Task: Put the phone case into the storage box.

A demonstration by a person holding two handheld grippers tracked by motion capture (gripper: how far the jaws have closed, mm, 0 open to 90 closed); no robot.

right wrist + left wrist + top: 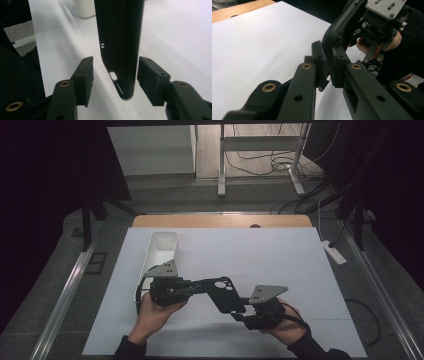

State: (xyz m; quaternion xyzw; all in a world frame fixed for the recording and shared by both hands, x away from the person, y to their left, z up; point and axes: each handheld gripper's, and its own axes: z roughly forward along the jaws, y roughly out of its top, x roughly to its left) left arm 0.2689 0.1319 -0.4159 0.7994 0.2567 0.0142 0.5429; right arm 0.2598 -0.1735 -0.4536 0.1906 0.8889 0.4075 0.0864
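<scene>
- Nearest the high view's camera are your two hands at the near edge of the tabletop [300,270], the left hand [152,312] toward the near left corner and the right hand [285,325] right of the middle, each holding a gripper
- Between them you hold a black phone case [225,294] up off the white sheet, over the near middle of the tabletop, its camera cutout end toward the left gripper
- Your left gripper [192,287] is clamped on the case: in the left gripper view its two pads press tight on the thin edge of the phone case [334,30], which curves up and away from them
- Your right gripper [245,312] has its jaws apart; in the right gripper view the phone case [120,45] stands edge-on between the two pads with a clear gap on each side, so neither pad touches it
- That end of the case shows a small port opening and a row of tiny holes near its rounded corner
- A white bin [162,250] lies on the left part of the tabletop, just beyond your left gripper, long side running toward the far edge
- A strip of bare wood shows along the far edge of the tabletop
</scene>
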